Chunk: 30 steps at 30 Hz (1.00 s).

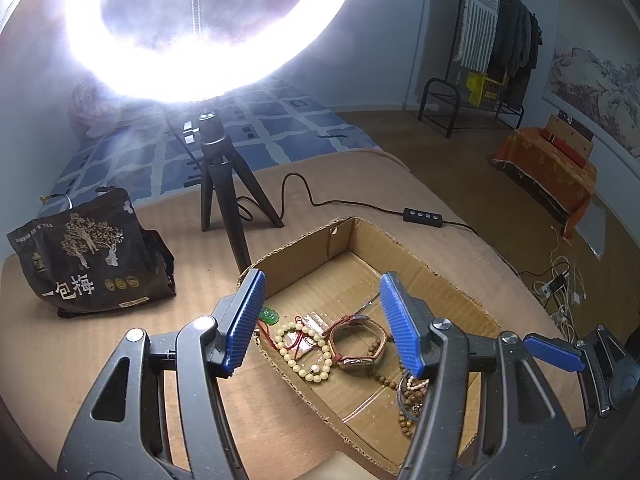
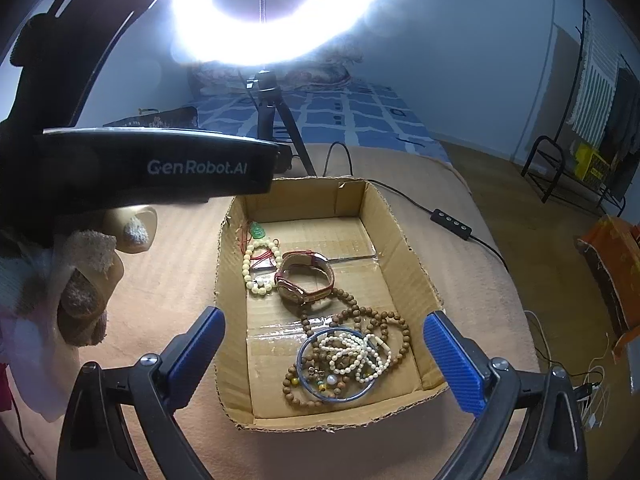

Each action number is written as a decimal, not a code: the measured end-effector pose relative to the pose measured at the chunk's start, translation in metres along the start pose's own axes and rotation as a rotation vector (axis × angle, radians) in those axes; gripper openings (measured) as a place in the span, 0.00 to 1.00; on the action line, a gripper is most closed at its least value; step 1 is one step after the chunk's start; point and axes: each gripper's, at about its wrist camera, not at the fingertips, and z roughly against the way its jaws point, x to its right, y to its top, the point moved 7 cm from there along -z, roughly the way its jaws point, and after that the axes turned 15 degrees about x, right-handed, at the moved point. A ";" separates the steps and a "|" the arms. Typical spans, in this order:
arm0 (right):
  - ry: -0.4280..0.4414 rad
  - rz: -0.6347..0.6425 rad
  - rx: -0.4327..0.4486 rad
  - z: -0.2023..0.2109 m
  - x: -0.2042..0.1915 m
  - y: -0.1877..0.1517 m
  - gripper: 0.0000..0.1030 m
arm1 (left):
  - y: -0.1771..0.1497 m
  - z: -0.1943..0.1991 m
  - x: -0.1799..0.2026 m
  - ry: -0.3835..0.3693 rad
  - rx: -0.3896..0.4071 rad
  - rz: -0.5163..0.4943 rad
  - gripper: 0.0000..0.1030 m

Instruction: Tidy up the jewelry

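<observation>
Both claws hang spread over the box point(image 2: 404, 240) — the left claw point(image 1: 322, 320), the right claw point(image 2: 324, 364). Only the right view shows the blue bangle point(image 2: 301, 354); only the left, a snack bag point(image 1: 88, 256).

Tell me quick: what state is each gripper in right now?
Left gripper: open, holding nothing, above the cardboard box.
Right gripper: open, holding nothing, above the box's near end.

dark snack bag point(image 1: 90, 256): "一包梅" | left tool point(image 2: 160, 166) body: "GenRobot.AI"
</observation>
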 end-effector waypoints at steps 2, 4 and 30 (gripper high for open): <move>-0.004 -0.003 0.001 0.001 0.001 0.001 0.98 | 0.001 0.003 -0.002 0.003 0.001 0.005 0.66; -0.008 -0.006 0.003 0.003 0.000 0.003 0.98 | 0.002 0.008 -0.004 0.009 0.009 0.010 0.66; -0.031 0.002 0.115 0.098 -0.015 0.018 1.00 | 0.014 0.165 -0.027 0.094 0.150 0.005 0.70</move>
